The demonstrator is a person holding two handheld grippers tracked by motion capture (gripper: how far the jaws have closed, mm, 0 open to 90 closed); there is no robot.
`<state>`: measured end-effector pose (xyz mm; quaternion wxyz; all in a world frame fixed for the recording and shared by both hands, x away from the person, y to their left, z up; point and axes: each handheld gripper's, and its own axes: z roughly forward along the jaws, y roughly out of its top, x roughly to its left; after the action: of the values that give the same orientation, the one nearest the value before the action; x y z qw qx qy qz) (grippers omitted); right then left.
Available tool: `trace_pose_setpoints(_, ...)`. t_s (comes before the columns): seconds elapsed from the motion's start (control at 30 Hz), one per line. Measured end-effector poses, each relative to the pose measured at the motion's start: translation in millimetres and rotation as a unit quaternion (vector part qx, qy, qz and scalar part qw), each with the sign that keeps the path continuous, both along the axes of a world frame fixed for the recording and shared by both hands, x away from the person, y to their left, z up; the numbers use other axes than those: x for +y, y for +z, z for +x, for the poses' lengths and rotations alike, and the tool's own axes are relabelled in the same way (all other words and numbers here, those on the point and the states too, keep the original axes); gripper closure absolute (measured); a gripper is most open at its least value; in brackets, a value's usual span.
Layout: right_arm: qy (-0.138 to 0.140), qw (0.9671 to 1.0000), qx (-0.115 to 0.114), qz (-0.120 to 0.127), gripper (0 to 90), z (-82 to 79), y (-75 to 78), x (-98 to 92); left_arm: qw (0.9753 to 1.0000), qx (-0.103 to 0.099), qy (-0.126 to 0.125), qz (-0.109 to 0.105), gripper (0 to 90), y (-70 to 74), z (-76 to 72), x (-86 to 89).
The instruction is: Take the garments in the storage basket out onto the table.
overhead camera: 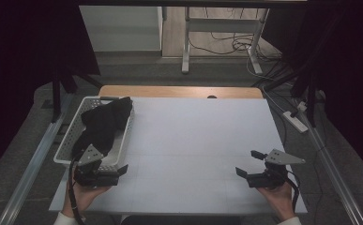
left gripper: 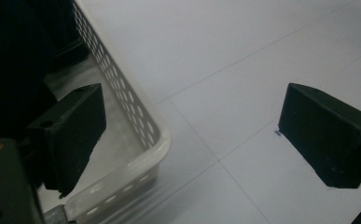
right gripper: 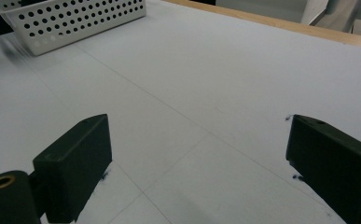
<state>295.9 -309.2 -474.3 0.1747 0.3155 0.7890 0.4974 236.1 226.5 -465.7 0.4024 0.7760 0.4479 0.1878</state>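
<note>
— Black cloth (overhead camera: 105, 123) lies bundled in the white basket (overhead camera: 69, 140) at the counter's (overhead camera: 198, 140) left edge, one end draped over the far rim.
— And the claws?
— Left claw (overhead camera: 116, 174) hovers released by the basket's near corner, probably ready to reach in; right claw (overhead camera: 249, 165) waits released near the right edge. No readable writing anywhere.

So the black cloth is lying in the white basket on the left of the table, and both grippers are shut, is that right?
Not quite. The black cloth does lie in the white basket at the table's left, but both grippers are open. The high view shows the left gripper and the right gripper with jaws spread, and each gripper view shows its own jaws wide apart, holding nothing.
</note>
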Motion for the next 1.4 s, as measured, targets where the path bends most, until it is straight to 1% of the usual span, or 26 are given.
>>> trace_pose_setpoints(0.1,0.006,0.9999,-0.009,-0.013,5.8,1.7,1.5,1.4,0.9999,-0.007,-0.003,0.010,8.3,1.9,-0.9,-0.9)
trace_pose_setpoints(0.13,0.007,0.9998,-0.013,-0.013,5.7,1.3,2.1,1.9,0.9999,-0.010,-0.003,0.009,8.3,3.2,-1.3,-0.6)
trace_pose_setpoints(0.2,0.008,0.9999,-0.014,-0.007,5.7,0.2,1.6,2.2,0.9999,-0.011,-0.005,-0.002,8.7,4.2,-1.8,1.2)
trace_pose_setpoints(0.27,0.008,0.9999,-0.011,-0.009,5.7,-0.8,1.9,2.5,0.9999,-0.012,-0.005,-0.001,8.7,4.1,-1.8,1.4)
trace_pose_setpoints(0.33,0.005,0.9999,-0.014,-0.008,5.7,-2.1,3.6,3.7,0.9999,-0.011,-0.008,-0.003,8.7,3.5,-1.2,1.4)
trace_pose_setpoints(0.37,0.003,0.9998,-0.018,-0.011,5.7,-1.8,6.7,6.3,0.9999,-0.010,-0.013,0.003,8.7,3.3,-1.2,0.4)
trace_pose_setpoints(0.4,-0.001,0.9997,-0.020,-0.016,5.7,-1.8,8.9,7.9,0.9998,-0.011,-0.013,0.004,8.7,3.3,-1.3,0.2)
trace_pose_setpoints(0.47,-0.003,0.9998,-0.017,-0.014,6.1,-2.5,13.1,9.8,0.9998,-0.010,-0.016,0.000,8.7,3.5,-1.0,0.2)
trace_pose_setpoints(0.5,-0.007,0.9998,-0.014,-0.011,6.3,-3.2,14.6,10.0,0.9997,-0.009,-0.022,-0.003,8.7,3.1,0.2,0.2)
trace_pose_setpoints(0.53,-0.010,0.9998,-0.009,-0.012,6.3,-3.6,16.3,10.1,0.9997,-0.009,-0.022,-0.003,8.7,3.1,0.2,0.2)
trace_pose_setpoints(0.57,-0.011,0.9999,-0.007,-0.010,6.5,-3.9,17.5,10.0,0.9996,-0.003,-0.027,-0.006,8.7,1.5,2.3,0.4)
trace_pose_setpoints(0.63,-0.016,0.9998,-0.006,-0.011,6.6,-4.7,17.7,9.7,0.9996,-0.002,-0.028,-0.005,8.7,0.7,3.0,0.7)
trace_pose_setpoints(0.67,-0.022,0.9997,-0.005,-0.001,6.7,-4.5,14.5,8.7,0.9995,0.000,-0.030,-0.006,8.7,0.6,4.8,1.2)
trace_pose_setpoints(0.7,-0.021,0.9998,-0.001,0.002,6.6,-3.8,12.4,8.4,0.9996,-0.002,-0.028,-0.006,8.7,1.1,5.6,1.3)
trace_pose_setpoints(0.77,-0.023,0.9997,-0.002,-0.003,6.6,-3.0,8.4,8.5,0.9996,-0.002,-0.028,-0.001,8.5,1.9,6.8,0.5)
trace_pose_setpoints(0.83,-0.021,0.9998,-0.002,0.001,6.7,-3.0,6.4,8.3,0.9996,-0.003,-0.028,0.000,8.4,2.0,7.1,-0.1)
trace_pose_setpoints(0.9,-0.022,0.9997,-0.001,-0.003,8.5,-1.7,1.7,7.4,0.9997,-0.001,-0.025,0.001,8.4,1.7,8.3,-1.3)
trace_pose_setpoints(0.93,-0.018,0.9998,0.000,-0.004,8.5,-0.9,0.7,7.0,0.9997,-0.001,-0.025,0.002,8.4,1.7,8.3,-1.9)
trace_pose_setpoints(0.97,-0.015,0.9998,0.000,-0.011,8.5,-0.4,0.5,7.0,0.9997,-0.001,-0.023,0.003,8.4,2.0,8.5,-2.3)
trace_pose_setpoints(1.0,-0.013,0.9998,-0.003,-0.017,8.5,-0.4,0.4,7.1,0.9997,-0.001,-0.023,0.003,8.4,2.0,8.5,-2.3)
trace_pose_setpoints(1.03,-0.011,0.9997,-0.006,-0.019,8.5,-0.4,0.3,7.0,0.9997,0.000,-0.023,0.000,8.4,2.4,8.5,-2.4)
trace_pose_setpoints(1.1,-0.003,0.9998,-0.005,-0.020,8.5,-0.6,-0.1,6.2,0.9997,0.001,-0.022,-0.009,8.5,3.7,8.9,-2.7)
trace_pose_setpoints(1.3,0.003,0.9997,-0.006,-0.025,8.6,-3.7,-2.5,2.9,0.9998,-0.002,-0.020,-0.003,8.5,8.8,8.9,-6.6)
trace_pose_setpoints(1.4,0.003,0.9997,-0.017,-0.016,8.7,-5.8,-0.4,1.5,0.9999,-0.008,-0.013,-0.002,8.5,16.7,7.0,-6.5)
